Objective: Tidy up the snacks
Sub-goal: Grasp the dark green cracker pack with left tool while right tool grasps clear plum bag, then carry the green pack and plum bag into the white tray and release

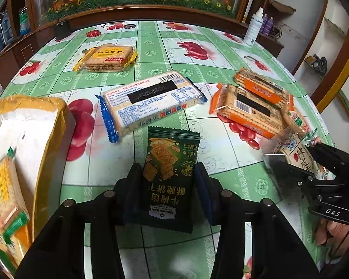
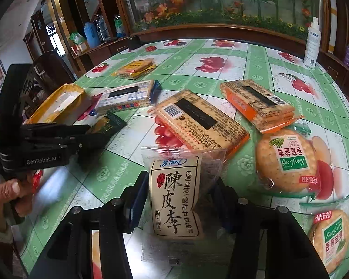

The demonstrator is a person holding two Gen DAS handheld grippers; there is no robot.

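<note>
Your left gripper (image 1: pixel 168 181) is clamped on a dark green cracker packet (image 1: pixel 169 174), both fingers pressed against its sides, the packet held just above the green fruit-print tablecloth (image 1: pixel 151 53). Your right gripper (image 2: pixel 178 200) is closed on a clear plum candy bag (image 2: pixel 174 195) with a cream label, held upright between the fingers; the left view shows the same bag (image 1: pixel 295 153) off to the right.

The one container is the yellow-rimmed box (image 1: pixel 41 116) at the left edge of the table. Inside it, green-and-yellow cracker packs (image 1: pixel 4 193) lie against its near end; the rest of its white floor is bare. From the right view the box (image 2: pixel 65 102) sits beyond your left gripper (image 2: pixel 97 134).

Loose on the cloth: a blue-edged cracker pack (image 1: pixel 151 102) lies label-up just beyond the green packet, a yellow cracker pack (image 1: pixel 107 59) sits farther back, and two orange cracker packs (image 1: pixel 251 109) (image 1: pixel 260 86) lie overlapping to the right. Beside them in the right view are two round cracker packs (image 2: pixel 286 160) (image 2: pixel 330 234). A white spray bottle (image 2: pixel 311 44) stands at the far right edge of the table.
</note>
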